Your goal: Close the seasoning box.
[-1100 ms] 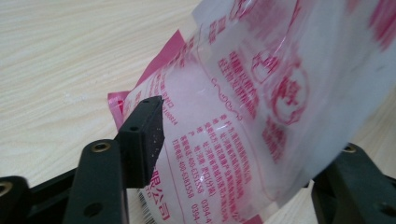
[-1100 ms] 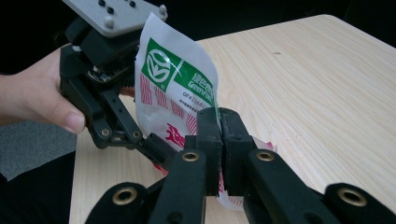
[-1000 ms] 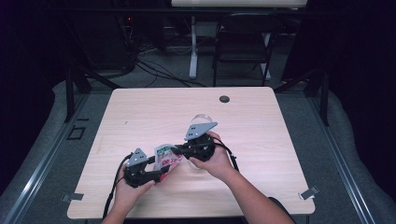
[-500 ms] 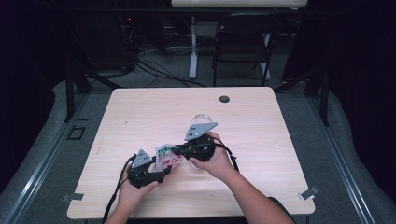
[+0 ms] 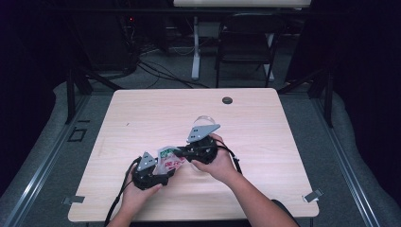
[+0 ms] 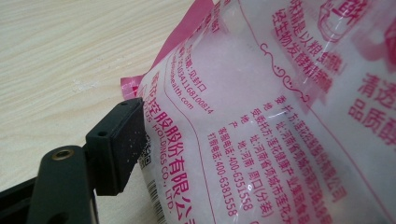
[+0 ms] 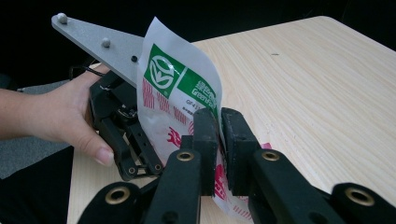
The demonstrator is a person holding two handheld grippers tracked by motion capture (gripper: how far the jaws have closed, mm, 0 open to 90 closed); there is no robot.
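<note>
Left tool (image 5: 166,176) wider — packet (image 5: 171,158) pinched

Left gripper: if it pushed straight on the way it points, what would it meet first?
Probably the packet: it sits right ahead of the left gripper, beside one pad. Depth is hard to judge.

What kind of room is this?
Probably a lab or workshop set up for recording. A plain wooden table stands on grey carpet in a dark room, with cables tangled on the floor behind it and a black chair against the back.
</note>
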